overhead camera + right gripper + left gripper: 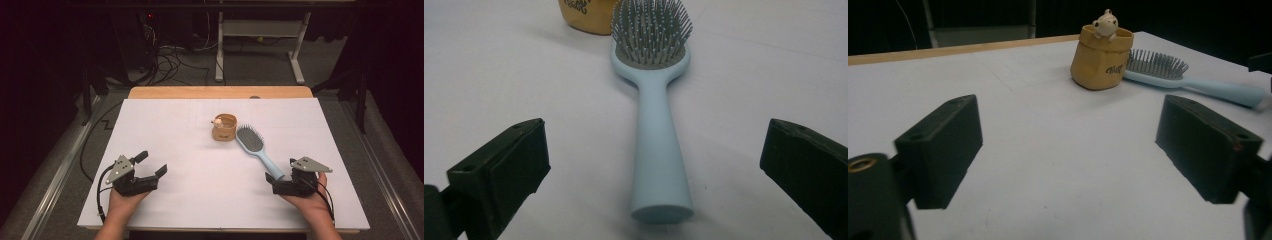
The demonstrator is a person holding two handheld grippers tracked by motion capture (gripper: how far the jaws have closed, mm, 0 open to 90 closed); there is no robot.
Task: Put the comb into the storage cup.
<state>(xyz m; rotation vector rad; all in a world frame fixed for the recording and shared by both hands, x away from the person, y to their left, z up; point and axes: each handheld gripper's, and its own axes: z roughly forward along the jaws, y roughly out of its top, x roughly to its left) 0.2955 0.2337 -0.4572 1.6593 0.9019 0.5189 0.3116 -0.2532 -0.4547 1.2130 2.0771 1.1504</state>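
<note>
The brush (255,147) lies flat on the white worktop (190,195), right of centre in the high view, bristles up, its head toward the upper left and its pale blue handle running down to the lower right. The handle's end sits just in front of the right gripper (274,181), at the lower right of that view. In the right gripper view the brush (659,135) runs up the middle of the frame, the handle's butt low in the centre, between the two black jaws but touching neither; the jaws stand wide, one at the lower left and one at the right edge. Nothing is held.

Just left of the brush head stands a tan cup (224,128) with a small bear figure (217,121) on its rim; whether cup and brush head touch I cannot tell.

The left gripper (152,167) rests at the lower left of the high view, well apart from the brush, its jaws spread with bare worktop between them. In the left gripper view, cup (1101,62) and brush (1193,82) lie at the upper right.
</note>
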